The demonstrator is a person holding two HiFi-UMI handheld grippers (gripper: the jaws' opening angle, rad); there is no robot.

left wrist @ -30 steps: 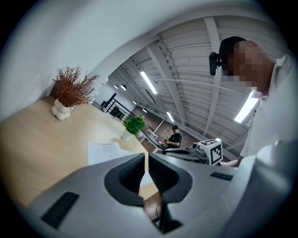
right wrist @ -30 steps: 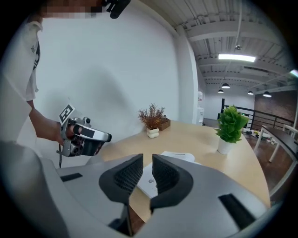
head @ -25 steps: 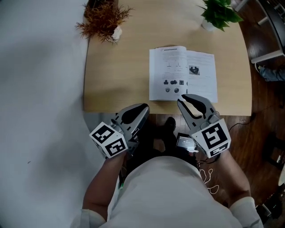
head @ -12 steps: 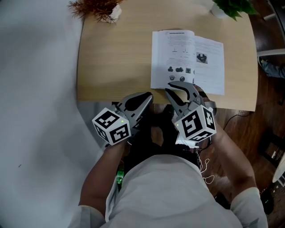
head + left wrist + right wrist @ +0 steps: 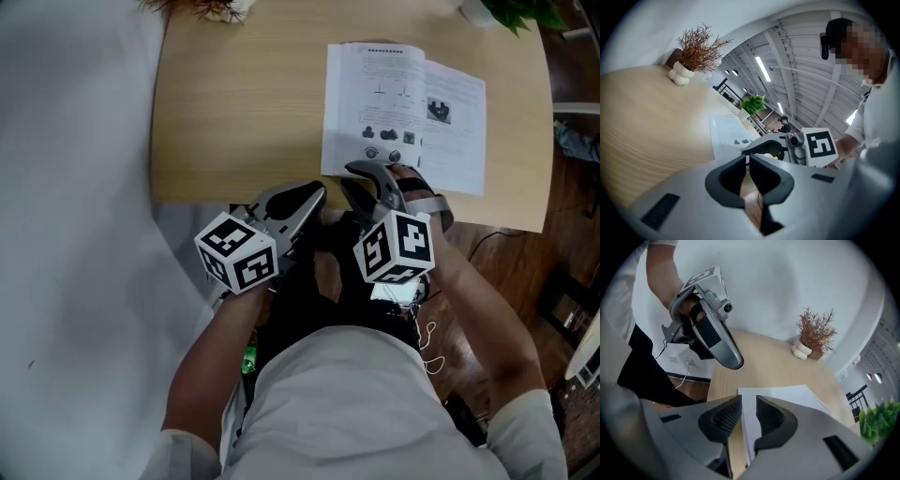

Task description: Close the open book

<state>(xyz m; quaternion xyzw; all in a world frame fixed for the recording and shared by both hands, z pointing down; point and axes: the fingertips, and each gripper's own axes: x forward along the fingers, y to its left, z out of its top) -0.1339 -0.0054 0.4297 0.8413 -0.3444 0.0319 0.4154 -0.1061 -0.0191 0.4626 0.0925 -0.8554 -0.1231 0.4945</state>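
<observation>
The open book (image 5: 403, 103) lies flat on the wooden table (image 5: 234, 94), its white printed pages facing up, near the front edge. My right gripper (image 5: 361, 173) points down at the near edge of the left page. Its jaws stand a narrow gap apart with nothing between them, and the book's corner (image 5: 787, 397) shows beyond its tips (image 5: 749, 404). My left gripper (image 5: 317, 194) hovers at the table's front edge, left of the book (image 5: 729, 136), with its tips (image 5: 748, 159) shut and empty. Each gripper sees the other: the right gripper (image 5: 759, 147), the left gripper (image 5: 733, 363).
A dried brown plant in a white vase (image 5: 693, 51) stands at the table's far left corner. A green potted plant (image 5: 511, 11) is at the far right. White floor lies left of the table and dark wood floor right of it. My legs are under the front edge.
Both grippers have sunk toward the table's front edge. The right one has rolled and tipped downward, and its tips now hang over the book's near edge.
</observation>
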